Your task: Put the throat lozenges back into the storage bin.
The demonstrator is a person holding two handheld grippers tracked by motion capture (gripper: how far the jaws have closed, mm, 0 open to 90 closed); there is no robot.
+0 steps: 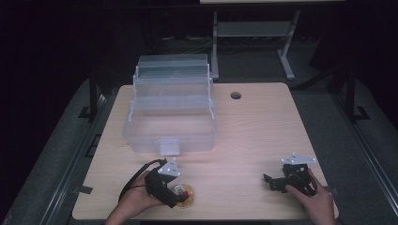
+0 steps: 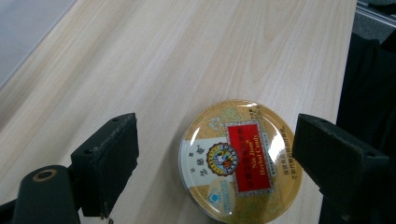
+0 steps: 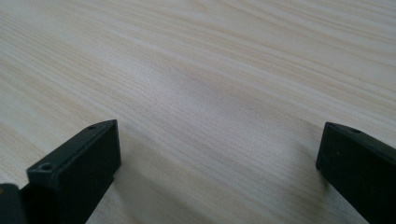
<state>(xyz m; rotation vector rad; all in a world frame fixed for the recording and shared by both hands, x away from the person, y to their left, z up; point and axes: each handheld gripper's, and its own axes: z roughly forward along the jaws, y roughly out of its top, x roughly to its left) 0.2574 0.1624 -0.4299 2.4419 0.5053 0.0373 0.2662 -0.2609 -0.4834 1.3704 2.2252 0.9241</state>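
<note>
Because I want the tin, I describe from my grippers outward.
Left gripper: jaws spread apart either side of the candy tin, not touching it, lined up to close on its rim.
Candy tin: flat on the table, lower left of the high view.
Right gripper: jaws apart over bare wood, lower right, idle.
Clear box: open at upper centre, likely the tin's destination.

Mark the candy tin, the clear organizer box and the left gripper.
candy tin (image 2: 239, 161), left gripper view, lid centre.
clear organizer box (image 1: 162, 139), high view, front wall.
left gripper (image 2: 217, 158), left gripper view, midway between its fingers.
</note>
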